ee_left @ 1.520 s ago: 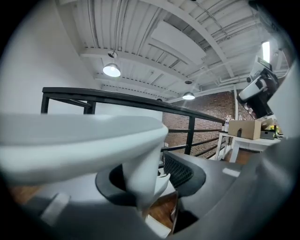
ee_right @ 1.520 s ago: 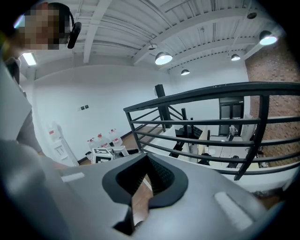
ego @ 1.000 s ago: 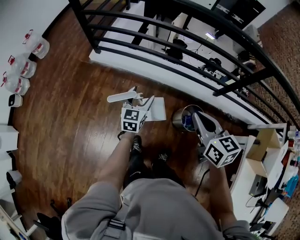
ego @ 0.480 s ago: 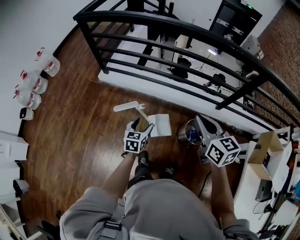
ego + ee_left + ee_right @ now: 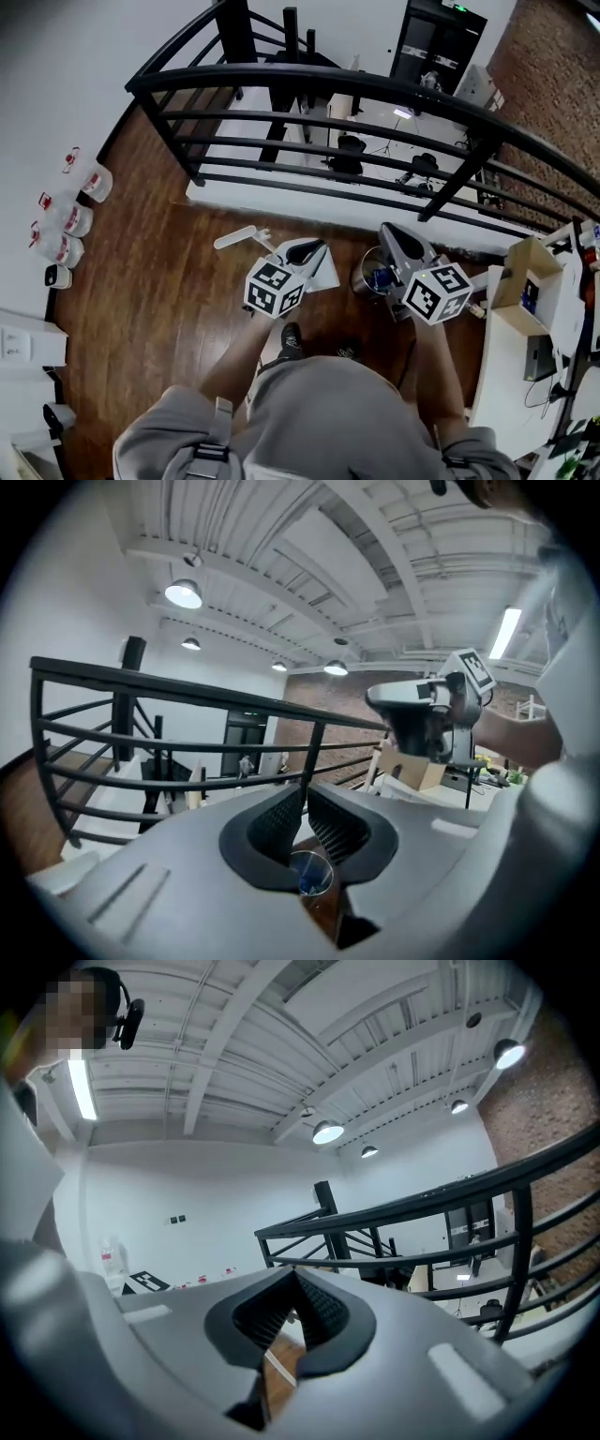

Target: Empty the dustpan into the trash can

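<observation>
The dustpan (image 5: 327, 273) lies on the floor just beside the trash can (image 5: 364, 274), unheld. The left gripper (image 5: 314, 249) is closing on nothing, and the right gripper (image 5: 389, 233) is pinched together, empty. With the 2 grippers lifted, regrasping calls for reopening and lowering.

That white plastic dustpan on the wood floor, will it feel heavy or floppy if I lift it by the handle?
The white plastic dustpan looks thin-walled, so it is probably light and fairly stiff. Its long white handle reaches well off to one side, so the pan may swing or tip when lifted. The smooth plastic could slip in a loose grip.
</observation>
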### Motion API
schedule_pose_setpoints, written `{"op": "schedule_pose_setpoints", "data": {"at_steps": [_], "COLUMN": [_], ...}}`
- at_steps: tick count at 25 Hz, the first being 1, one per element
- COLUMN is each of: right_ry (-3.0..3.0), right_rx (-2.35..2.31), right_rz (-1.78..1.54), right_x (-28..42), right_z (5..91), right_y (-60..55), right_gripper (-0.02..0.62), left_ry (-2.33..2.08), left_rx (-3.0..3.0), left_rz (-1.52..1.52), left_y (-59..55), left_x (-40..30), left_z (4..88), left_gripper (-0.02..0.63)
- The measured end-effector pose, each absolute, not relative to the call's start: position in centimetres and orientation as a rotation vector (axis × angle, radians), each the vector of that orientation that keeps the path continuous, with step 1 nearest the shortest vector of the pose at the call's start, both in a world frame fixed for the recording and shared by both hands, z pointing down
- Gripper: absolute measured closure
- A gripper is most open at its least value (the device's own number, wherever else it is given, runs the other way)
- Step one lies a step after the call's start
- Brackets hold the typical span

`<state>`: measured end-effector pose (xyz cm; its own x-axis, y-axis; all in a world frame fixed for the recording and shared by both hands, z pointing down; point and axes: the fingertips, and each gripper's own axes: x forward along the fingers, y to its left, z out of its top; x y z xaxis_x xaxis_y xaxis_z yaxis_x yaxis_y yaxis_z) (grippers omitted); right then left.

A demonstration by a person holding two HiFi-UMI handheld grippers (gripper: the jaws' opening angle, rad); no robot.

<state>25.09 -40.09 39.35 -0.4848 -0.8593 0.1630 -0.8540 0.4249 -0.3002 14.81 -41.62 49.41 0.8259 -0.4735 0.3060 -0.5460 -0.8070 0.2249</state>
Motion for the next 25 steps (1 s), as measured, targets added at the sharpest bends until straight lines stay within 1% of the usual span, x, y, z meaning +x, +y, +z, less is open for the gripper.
{"op": "schedule_pose_setpoints", "data": {"at_steps": [6, 10, 13, 19, 25], "right_ry": [2.571, 2.54, 2.523, 2.502, 2.519], "right_rx": [-1.594, -1.636, -1.663, -1.703, -1.699], "right_rz": [-0.458, -0.423, -0.417, -0.392, -0.381], "right_x": [27.0, 28.4, 29.3, 30.9, 31.0], "right_z": [36.0, 35.3, 35.1, 34.9, 34.6], "right_y": [-39.1, -38.7, -38.6, -38.4, -38.4], "right_gripper": [0.595, 0.595, 0.595, 0.595, 0.595], "left_ry": [-0.546, -0.479, -0.468, -0.403, -0.402], "left_rx": [2.841, 2.881, 2.878, 2.876, 2.88], "left_rz": [0.203, 0.092, 0.071, 0.105, 0.107], "left_y": [-41.0, -40.7, -40.7, -40.1, -40.3], "left_x": [20.6, 22.6, 23.3, 25.0, 25.3], "left_z": [41.5, 38.1, 37.3, 37.8, 37.6], "left_gripper": [0.578, 0.584, 0.597, 0.6, 0.6]}}
